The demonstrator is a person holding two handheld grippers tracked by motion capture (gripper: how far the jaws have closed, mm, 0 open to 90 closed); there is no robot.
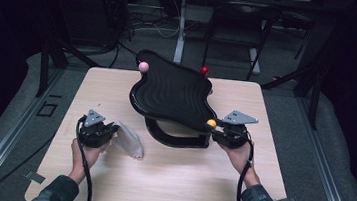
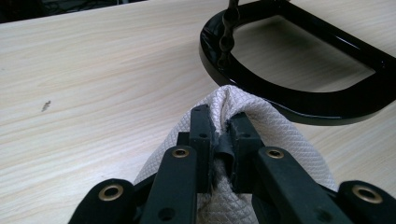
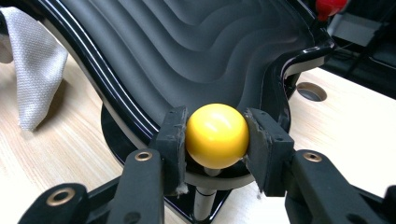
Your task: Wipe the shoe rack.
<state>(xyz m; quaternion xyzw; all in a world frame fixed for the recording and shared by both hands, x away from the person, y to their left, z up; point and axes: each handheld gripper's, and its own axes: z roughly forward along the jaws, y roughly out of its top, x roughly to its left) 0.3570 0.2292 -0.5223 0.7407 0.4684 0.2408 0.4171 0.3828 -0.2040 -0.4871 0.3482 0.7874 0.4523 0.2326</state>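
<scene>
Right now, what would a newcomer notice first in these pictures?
The black wavy tray on its stand at the table's middle, with a pink ball and a red ball at its far rim. The right claw is shut on the yellow ball at the near corner; the left claw pinches a white cloth.

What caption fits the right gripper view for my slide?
Right gripper clamps the yellow ball at the rim of the black wavy tray.

Dim surroundings, lit tabletop, glossy glare
</scene>
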